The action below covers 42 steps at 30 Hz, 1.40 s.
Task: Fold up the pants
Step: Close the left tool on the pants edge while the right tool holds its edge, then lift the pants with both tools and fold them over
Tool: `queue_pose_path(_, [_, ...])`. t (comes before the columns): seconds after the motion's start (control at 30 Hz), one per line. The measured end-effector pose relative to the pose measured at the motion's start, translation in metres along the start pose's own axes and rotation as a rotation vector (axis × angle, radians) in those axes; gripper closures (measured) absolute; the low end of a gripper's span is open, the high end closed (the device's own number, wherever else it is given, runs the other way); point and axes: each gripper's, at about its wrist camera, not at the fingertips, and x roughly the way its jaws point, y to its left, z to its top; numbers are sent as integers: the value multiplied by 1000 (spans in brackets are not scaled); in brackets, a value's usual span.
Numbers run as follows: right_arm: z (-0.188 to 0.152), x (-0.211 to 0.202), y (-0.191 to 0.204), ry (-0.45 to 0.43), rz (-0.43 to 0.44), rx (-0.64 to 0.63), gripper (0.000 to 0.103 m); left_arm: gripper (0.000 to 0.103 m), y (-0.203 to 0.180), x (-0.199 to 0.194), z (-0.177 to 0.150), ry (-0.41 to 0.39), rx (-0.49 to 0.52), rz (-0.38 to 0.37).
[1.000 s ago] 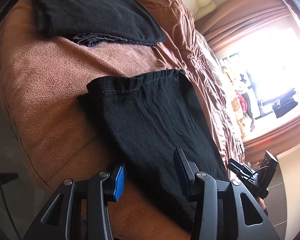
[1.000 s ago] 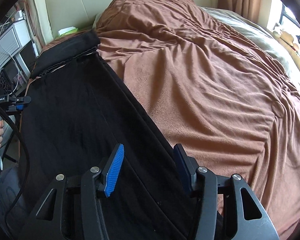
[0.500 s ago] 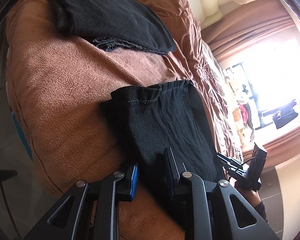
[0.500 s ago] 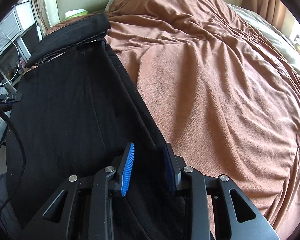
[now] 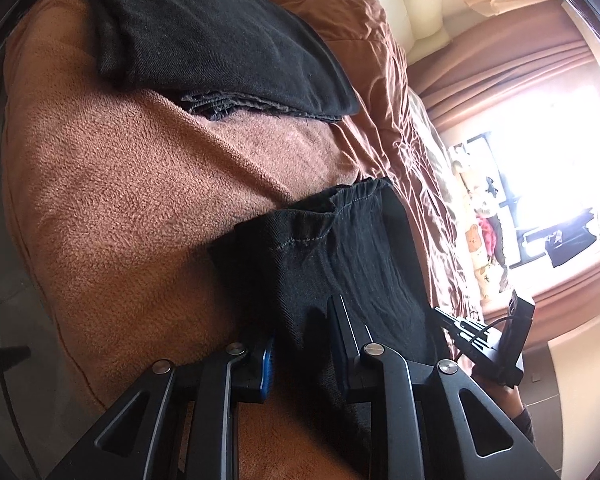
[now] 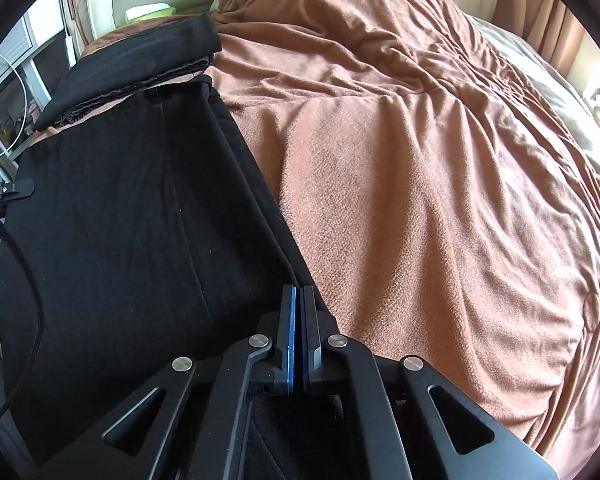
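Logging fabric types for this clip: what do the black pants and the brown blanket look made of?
Black pants: thin matte woven cloth, likely cotton blend; fine wrinkles and a stitched, gathered waistband show. Brown blanket: soft fleece or plush, judging by its fuzzy nap and rounded folds.

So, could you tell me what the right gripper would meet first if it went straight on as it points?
Probably the black pants: the right gripper sits at their edge, with the blanket beneath.
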Motion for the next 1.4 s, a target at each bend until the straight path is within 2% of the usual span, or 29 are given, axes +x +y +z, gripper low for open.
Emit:
queue_pose_path(0.13, [3,9,1,17,-31,19,103,82,2,-2,2,-15,-2,8])
queue_pose_path(0.2, [5,15,2,32,-40,40,103,91,7,-3,2,-28,-10,10])
queue_pose_path(0.3, [9,24,6,38,-75,61,103,96,12,-4,4,-32,-24,6])
queue_pose_path(0.4, [14,25,6,21,-152,75,103,97,12,-10,7,-43,-22,-3])
queue_pose_path(0.63, [15,-6,5,-57,-130,150,103,96,11,-8,9,-18,-52,-23])
queue_pose_path(0.77, [-2,-28,3,-69,-113,204,103,95,17,2,6,18,-97,-56])
queue_pose_path(0.87, [-19,-45,2,-65,-127,237,103,95,20,7,8,23,-98,-89])
queue_pose_path(0.97, [-44,-73,-2,-64,-108,298,103,95,18,8,12,34,-81,-86])
queue_pose_path(1.1, [-75,-101,-4,-71,-106,366,103,97,9,4,13,21,-48,-74])
queue_pose_path(1.23, [-103,-121,-10,-64,-95,457,103,98,-4,-6,19,-3,-35,-123])
queue_pose_path(1.4, [-134,-150,-8,-69,-126,539,103,99,-35,-15,30,-15,6,-177])
